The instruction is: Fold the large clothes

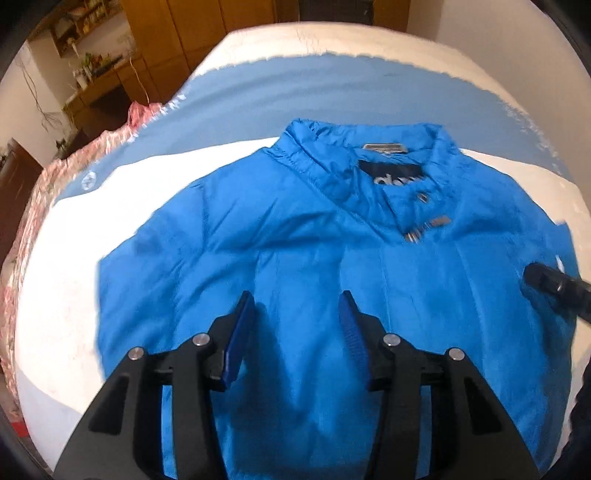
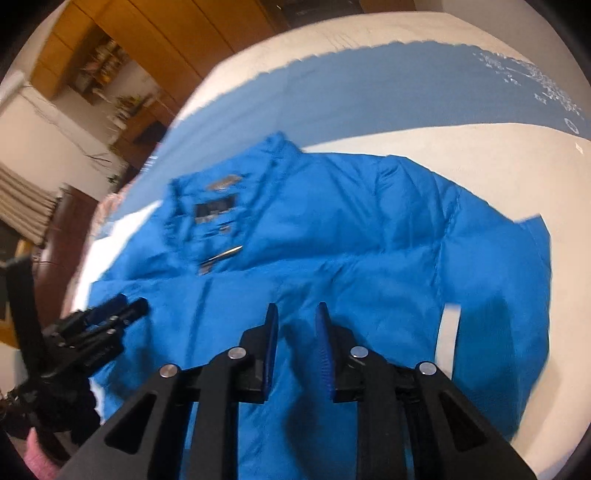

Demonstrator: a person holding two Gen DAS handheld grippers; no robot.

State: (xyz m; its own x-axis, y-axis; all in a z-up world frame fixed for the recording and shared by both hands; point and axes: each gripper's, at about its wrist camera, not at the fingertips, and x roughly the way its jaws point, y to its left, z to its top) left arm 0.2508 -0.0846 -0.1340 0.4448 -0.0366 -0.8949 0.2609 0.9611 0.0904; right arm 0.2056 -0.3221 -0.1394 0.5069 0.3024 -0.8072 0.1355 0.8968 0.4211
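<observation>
From my left gripper [image 1: 297,299] I look down on a bright blue jacket [image 1: 314,258] spread front-up on the bed [image 1: 55,302]; the bedcover is white, crossed by a wide blue band [image 1: 314,92] that runs behind the collar; the collar [image 1: 365,158] points away from me, with a dark label inside it and a metal zip pull [image 1: 436,223] just below. My left fingers stand moderately apart over the middle of the jacket, nothing between the blue pads; the cloth under them looks untouched, though I cannot tell whether the tips graze it. At the right edge of that view the dark tip of my right gripper [image 1: 554,284] comes in over the jacket's side.

The right gripper [image 2: 297,314] has its fingers set narrow, a slim gap between the pads and only jacket fabric seen beyond it; I see nothing pinched. A pale strip [image 2: 448,332] shows on the jacket to the right of it; the left gripper sits at the lower left of that view, over the jacket's edge.

Around the bed: a pink patterned cover [image 1: 33,221] hangs along the left side; wooden wardrobes [image 2: 166,33] fill the far wall; open shelves [image 1: 96,48] hold small cluttered things, too blurred to name; a white wall stands at the left.
</observation>
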